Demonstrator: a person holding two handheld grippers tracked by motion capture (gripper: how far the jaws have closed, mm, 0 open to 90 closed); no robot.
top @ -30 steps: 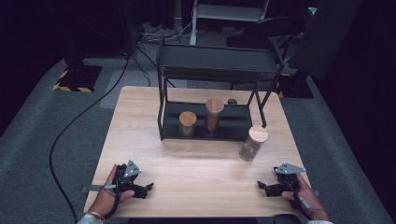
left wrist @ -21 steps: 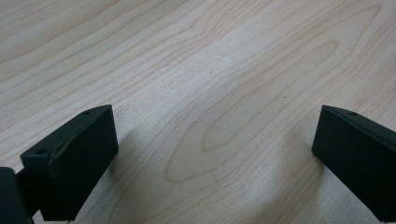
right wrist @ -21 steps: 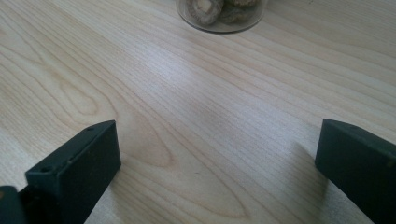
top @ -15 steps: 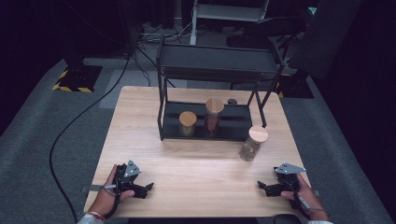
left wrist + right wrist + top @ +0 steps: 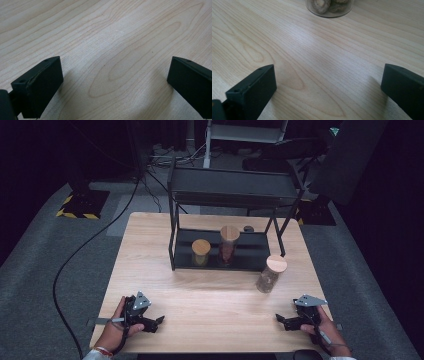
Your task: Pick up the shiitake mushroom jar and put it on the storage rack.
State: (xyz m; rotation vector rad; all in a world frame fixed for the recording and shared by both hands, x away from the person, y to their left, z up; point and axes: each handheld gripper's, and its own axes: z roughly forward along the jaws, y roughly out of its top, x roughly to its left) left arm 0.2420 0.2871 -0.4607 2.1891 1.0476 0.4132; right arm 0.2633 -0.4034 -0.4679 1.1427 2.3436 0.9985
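the right gripper (image 5: 281,320) rests on the tabletop (image 5: 215,300) with jaws spread wide and nothing in them; the left gripper (image 5: 156,322) lies the same way. nothing looks begun yet. the nearest jar (image 5: 270,273) stands on the tabletop just ahead of the right gripper, beside the shelf (image 5: 232,187) where 2 other jars (image 5: 200,252) already sit.

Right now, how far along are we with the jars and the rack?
Two cork-lidded jars, short and tall, stand on the rack's lower shelf. The third jar stands on the table beside it. Left gripper and right gripper rest open, holding nothing.
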